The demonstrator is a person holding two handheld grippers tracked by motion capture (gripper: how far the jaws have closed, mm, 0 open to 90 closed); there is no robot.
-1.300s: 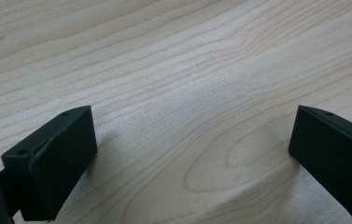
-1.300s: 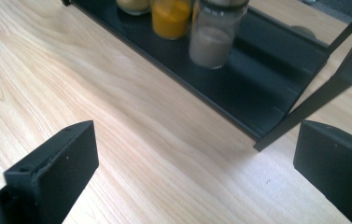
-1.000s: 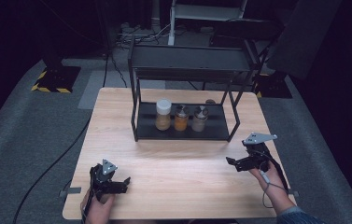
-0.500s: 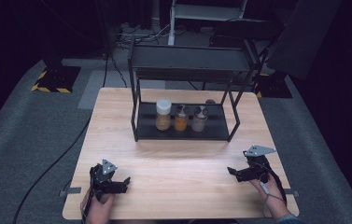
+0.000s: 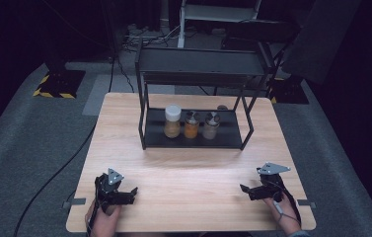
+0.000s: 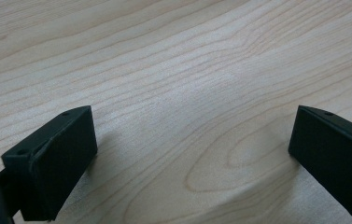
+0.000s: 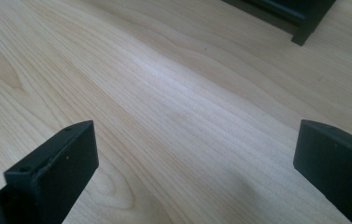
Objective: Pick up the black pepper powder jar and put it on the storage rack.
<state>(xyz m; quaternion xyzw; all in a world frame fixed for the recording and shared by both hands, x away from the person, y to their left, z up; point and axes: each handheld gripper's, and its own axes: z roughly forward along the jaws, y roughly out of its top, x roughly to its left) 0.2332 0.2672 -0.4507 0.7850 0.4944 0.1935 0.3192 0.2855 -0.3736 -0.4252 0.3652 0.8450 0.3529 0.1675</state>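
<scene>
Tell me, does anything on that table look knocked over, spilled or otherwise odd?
Nothing stands out. Three jars stand upright in a row on the black rack's lower shelf. No spill shows on the table. The left gripper and right gripper are open near the front edge, holding nothing.

A light wooden desk (image 5: 124, 143) with visible grain stands on grey carpet (image 5: 30, 128) in a dark room; the light falls mainly on the desk top, and the far edges fade to black. A black cable (image 5: 50, 180) runs across the carpet at the left. Two dark floor stands with yellow-and-black striped edges (image 5: 57, 84) sit beyond the desk's far corners. Behind it rises a pale metal frame (image 5: 220, 10), with more cables at its foot.
</scene>
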